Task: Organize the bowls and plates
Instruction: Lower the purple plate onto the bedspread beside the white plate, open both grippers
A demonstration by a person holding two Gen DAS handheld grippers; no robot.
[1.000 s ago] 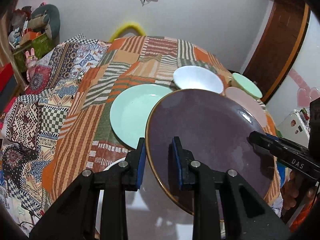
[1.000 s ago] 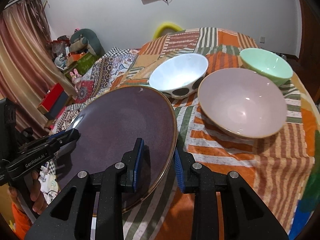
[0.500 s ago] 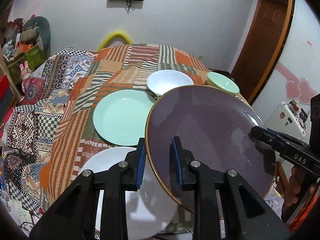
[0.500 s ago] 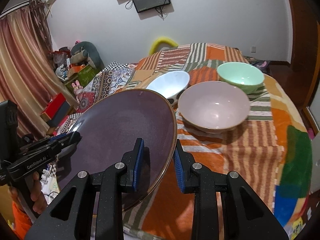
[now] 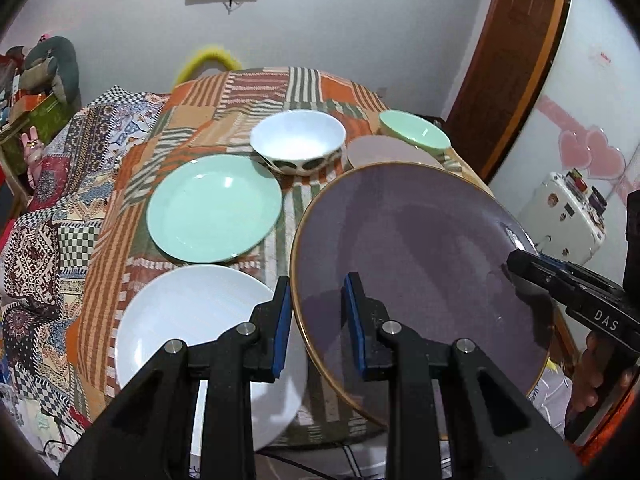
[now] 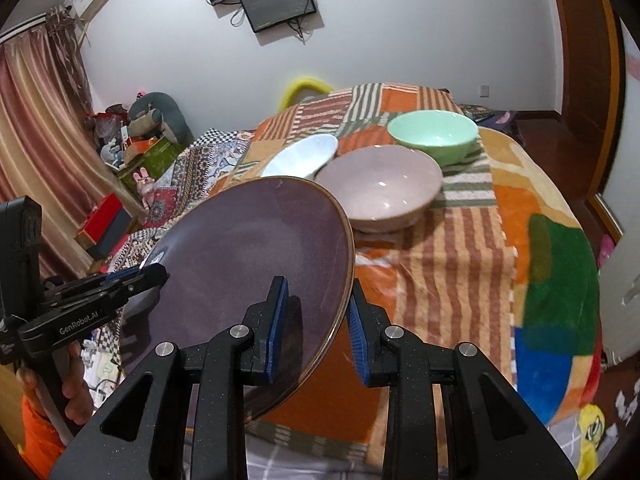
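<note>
Over the near tabletop (image 5: 288,216) edge, both my fingers clamp the purple plate (image 5: 420,264), left gripper (image 5: 316,320) and right gripper (image 6: 318,322) on opposite rims; next, I'd say, lower it level onto the white plate (image 5: 192,328) at 9 o'clock.

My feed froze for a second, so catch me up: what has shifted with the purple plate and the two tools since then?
The purple plate, gripped on opposite rims by the left tool and the right tool, has been drawn back from the bowls toward the table's near edge, so the white plate now shows fully. Both grips are unchanged. The green plate and the bowls have not moved.
</note>
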